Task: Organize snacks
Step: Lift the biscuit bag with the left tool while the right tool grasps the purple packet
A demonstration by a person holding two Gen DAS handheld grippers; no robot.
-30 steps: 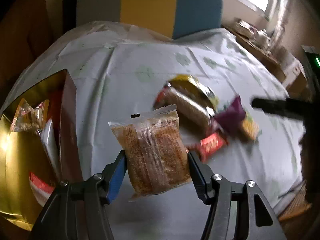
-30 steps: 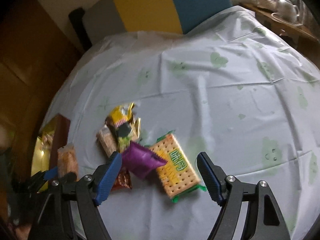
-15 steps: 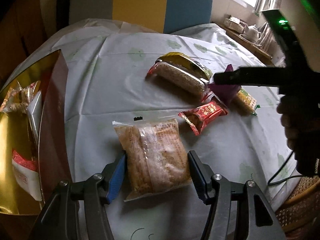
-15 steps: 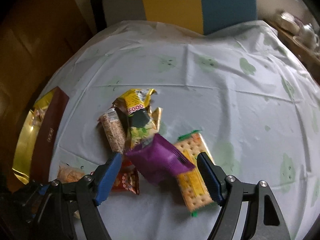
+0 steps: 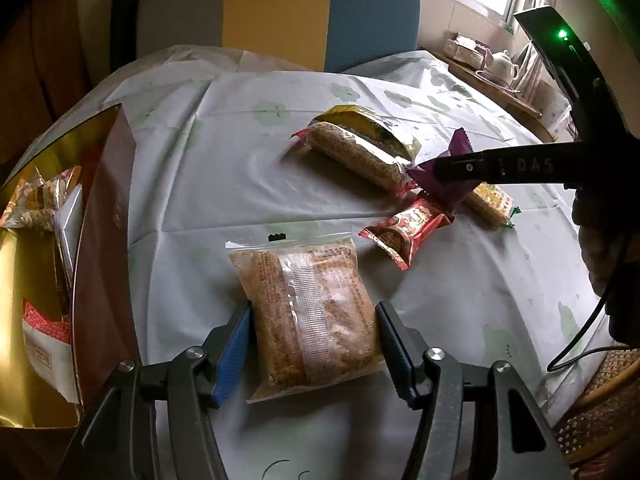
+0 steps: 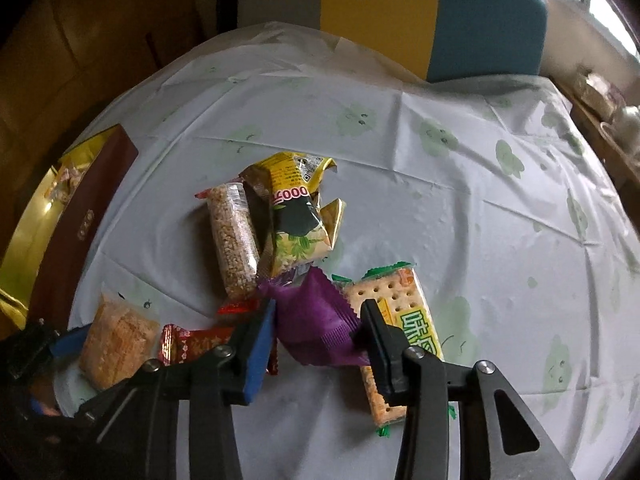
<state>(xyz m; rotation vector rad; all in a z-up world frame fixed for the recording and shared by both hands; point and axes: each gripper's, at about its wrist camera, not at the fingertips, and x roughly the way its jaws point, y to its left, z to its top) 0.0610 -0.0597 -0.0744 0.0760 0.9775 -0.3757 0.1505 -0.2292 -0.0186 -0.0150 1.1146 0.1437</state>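
Two claws in view. Right gripper is closing around the purple packet, which hides part of the cracker pack beyond. Left gripper grips the clear rice-cake bag; gold box at its left is cut off.

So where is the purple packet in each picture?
Left wrist view: the purple packet lies at middle right, partly behind the right gripper's dark finger.
Right wrist view: the purple packet sits low in the middle, between the right gripper's closing jaws.
Shared landmark: the cracker packet lies just beside it in both views.
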